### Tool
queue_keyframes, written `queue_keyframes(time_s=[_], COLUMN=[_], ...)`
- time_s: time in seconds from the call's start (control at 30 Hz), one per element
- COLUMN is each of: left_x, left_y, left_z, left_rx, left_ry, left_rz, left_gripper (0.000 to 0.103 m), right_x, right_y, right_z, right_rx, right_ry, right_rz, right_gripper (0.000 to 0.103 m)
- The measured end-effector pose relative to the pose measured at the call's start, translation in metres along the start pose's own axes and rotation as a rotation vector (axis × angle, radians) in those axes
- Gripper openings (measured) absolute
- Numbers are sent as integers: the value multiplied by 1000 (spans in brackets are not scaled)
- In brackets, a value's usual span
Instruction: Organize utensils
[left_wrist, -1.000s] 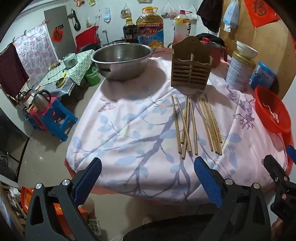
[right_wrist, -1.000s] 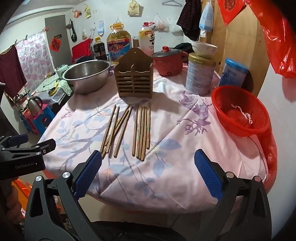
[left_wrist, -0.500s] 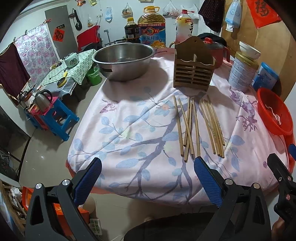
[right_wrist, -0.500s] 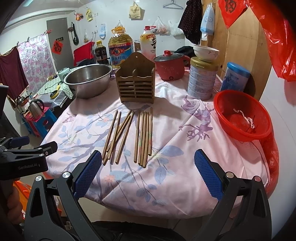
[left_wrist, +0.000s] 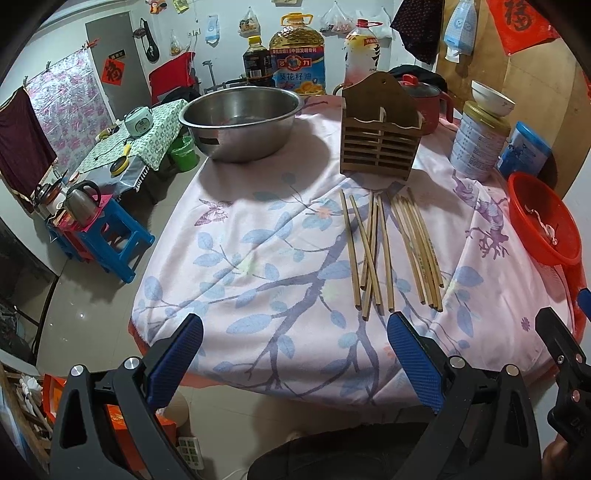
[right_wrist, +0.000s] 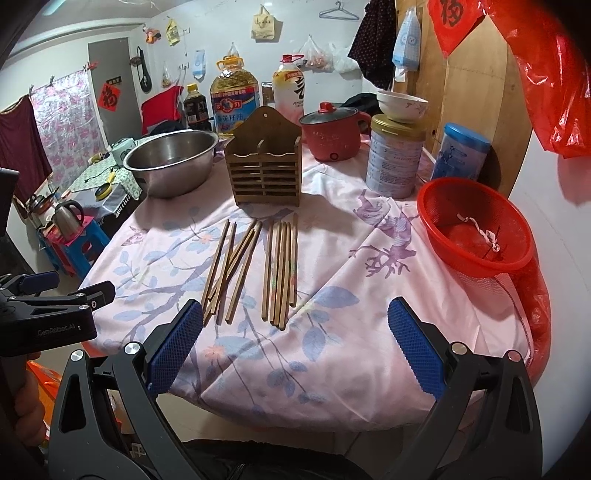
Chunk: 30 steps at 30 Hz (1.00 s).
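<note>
Chopsticks (left_wrist: 391, 251) lie mid-table, bare cloth around; each hand-held gripper, left (left_wrist: 295, 360) and right (right_wrist: 295, 347), gapes empty at the near edge.

left gripper (left_wrist: 293, 356): jaws wide apart, empty, at the near edge of the counter (left_wrist: 258, 266) | chopsticks (left_wrist: 391, 251): two loose groups lying flat on the floral cloth | wooden holder (left_wrist: 380, 144): upright behind them | steel bowl (left_wrist: 242, 122): far left | red basket (left_wrist: 541, 221): right edge

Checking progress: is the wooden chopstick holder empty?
Looks empty: nothing sticks out of the holder, and the chopsticks all lie flat on the cloth before it.
</note>
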<state>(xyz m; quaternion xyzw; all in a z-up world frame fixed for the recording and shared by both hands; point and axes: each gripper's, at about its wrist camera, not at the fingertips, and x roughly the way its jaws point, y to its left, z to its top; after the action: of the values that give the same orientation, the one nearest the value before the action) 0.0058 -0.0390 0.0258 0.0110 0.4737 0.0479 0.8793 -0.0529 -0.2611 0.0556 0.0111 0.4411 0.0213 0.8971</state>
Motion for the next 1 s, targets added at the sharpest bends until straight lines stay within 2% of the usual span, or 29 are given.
queue_keyframes(time_s=[1.0], left_x=[-2], left_y=[6], left_z=[-7], left_rx=[-23], left_ry=[10], left_rz=[12], left_gripper=[97], right_x=[-3], right_y=[2], right_z=[-3], right_rx=[-7], right_ry=[-5], right_rz=[4], right_gripper=[97])
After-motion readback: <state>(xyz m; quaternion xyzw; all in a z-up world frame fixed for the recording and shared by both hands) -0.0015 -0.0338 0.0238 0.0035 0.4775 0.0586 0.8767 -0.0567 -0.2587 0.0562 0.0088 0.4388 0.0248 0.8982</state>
